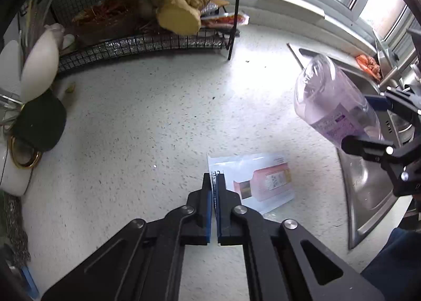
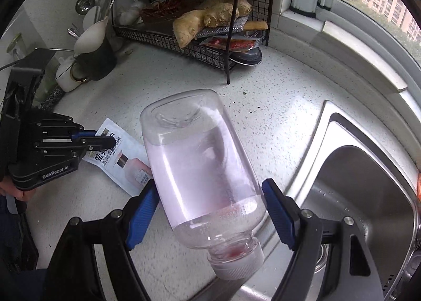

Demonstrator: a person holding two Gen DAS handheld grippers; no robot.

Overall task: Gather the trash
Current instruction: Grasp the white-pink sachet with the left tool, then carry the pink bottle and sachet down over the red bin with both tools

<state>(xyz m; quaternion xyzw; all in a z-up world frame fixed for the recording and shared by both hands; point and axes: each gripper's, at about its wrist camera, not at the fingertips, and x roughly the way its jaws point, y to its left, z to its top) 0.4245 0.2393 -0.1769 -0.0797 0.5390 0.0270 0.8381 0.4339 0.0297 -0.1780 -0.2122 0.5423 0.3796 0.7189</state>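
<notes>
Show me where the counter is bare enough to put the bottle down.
The counter is bare between the wire rack, the sink and the packet, and again left of the packet toward the cup. The corner with utensils is crowded.

The clear, glossy plastic bottle [image 2: 202, 169] has a ribbed white cap; the glossy printed sachet [image 1: 259, 179] lies on the matt speckled stone counter [image 1: 147, 122] beside the brushed steel sink [image 2: 368, 190].

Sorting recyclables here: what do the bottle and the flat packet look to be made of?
Bottle: clear, glossy plastic by its see-through walls and moulded base; white ribbed cap. Packet: thin printed film or coated paper, probably; it lies flat and glossy, with one edge pinched.
</notes>
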